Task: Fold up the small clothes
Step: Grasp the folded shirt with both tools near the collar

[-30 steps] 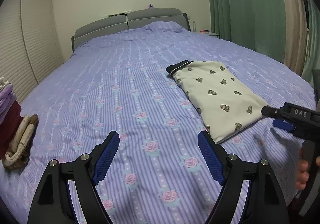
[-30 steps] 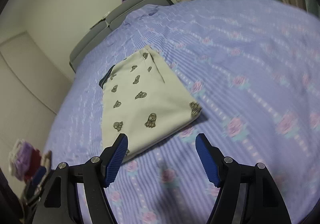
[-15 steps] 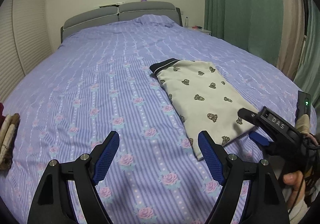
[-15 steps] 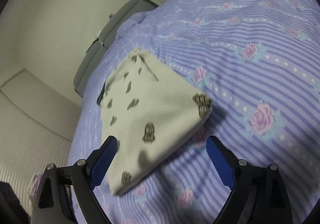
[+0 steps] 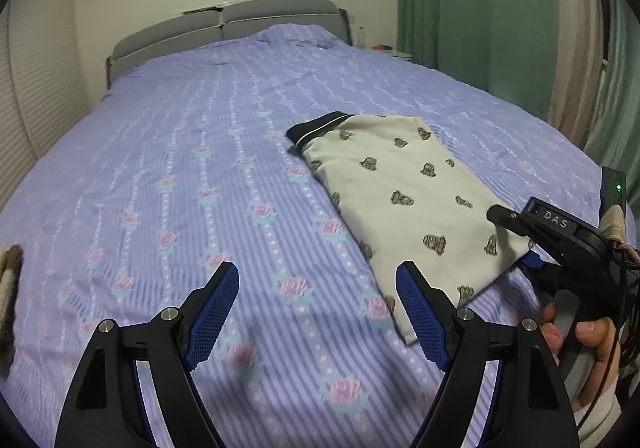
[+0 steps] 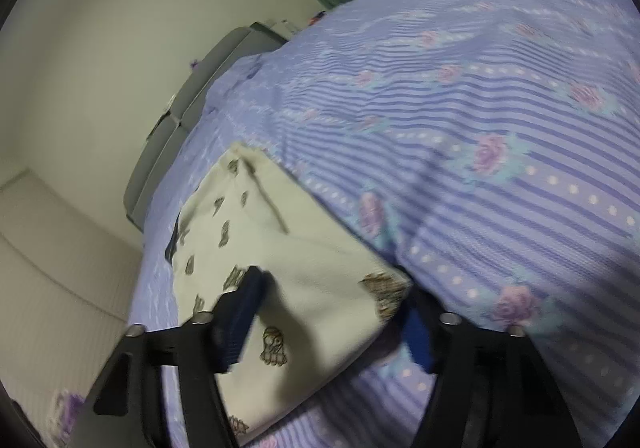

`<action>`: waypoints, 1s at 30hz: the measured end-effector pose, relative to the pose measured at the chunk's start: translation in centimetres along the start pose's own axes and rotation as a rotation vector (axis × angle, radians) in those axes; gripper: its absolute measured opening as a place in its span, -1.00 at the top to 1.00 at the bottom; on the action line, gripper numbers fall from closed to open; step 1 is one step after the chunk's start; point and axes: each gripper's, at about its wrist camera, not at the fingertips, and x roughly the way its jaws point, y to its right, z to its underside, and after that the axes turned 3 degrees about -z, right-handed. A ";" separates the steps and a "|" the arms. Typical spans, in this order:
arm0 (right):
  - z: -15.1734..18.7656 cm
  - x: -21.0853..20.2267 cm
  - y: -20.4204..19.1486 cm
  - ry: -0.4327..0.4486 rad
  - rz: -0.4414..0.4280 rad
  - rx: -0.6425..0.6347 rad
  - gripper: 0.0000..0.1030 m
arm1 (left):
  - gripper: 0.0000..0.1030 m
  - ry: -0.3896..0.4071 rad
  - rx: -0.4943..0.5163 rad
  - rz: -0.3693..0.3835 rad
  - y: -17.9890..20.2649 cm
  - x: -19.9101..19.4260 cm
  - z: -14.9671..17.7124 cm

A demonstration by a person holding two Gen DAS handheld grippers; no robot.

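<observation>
A cream pair of shorts [image 5: 400, 184] with dark printed figures and a dark waistband [image 5: 316, 128] lies folded on the purple flowered bedsheet [image 5: 200, 168]. My left gripper [image 5: 318, 280] hovers open just above the sheet, its right finger beside the shorts' near left corner, with nothing between the pads. My right gripper [image 5: 514, 238], held by a hand, is rolled sideways at the near right corner. In the right wrist view one finger [image 6: 240, 320] lies over the shorts [image 6: 312, 248] and the other sits under the corner. The right gripper [image 6: 332, 308] is closing with the cloth between its fingers, pads still apart.
A grey headboard [image 5: 240, 20] closes the far end of the bed. Green curtains [image 5: 460, 8] hang on the right, above a nightstand [image 5: 400, 54] with small items. A pile of clothes [image 5: 8, 280] shows at the left edge. Pale wardrobe doors [image 5: 36, 88] line the left wall.
My left gripper has swung right, toward the shorts. The right gripper rolled, sank onto the near right corner, widened, then narrowed with the cloth between its fingers.
</observation>
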 end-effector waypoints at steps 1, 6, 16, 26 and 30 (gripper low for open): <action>-0.1 -0.1 0.2 -0.001 -0.003 0.010 -0.10 | -0.57 0.000 0.008 0.012 -0.1 0.6 -0.4; 0.0 -0.3 0.2 -0.008 0.011 -0.020 0.20 | -0.57 -0.022 0.007 0.119 -0.5 3.6 -2.7; 0.6 -0.6 -0.8 -0.008 0.070 -0.147 0.40 | -0.55 -0.152 -0.177 0.400 -3.0 11.8 -6.6; 0.3 -0.4 -0.4 -0.014 0.071 -0.171 0.40 | -0.36 -0.240 -0.282 0.530 -4.2 18.0 -8.2; 0.4 -0.5 -0.6 -0.005 0.083 -0.204 0.47 | -0.05 -0.243 -0.230 0.484 -2.6 18.6 -8.7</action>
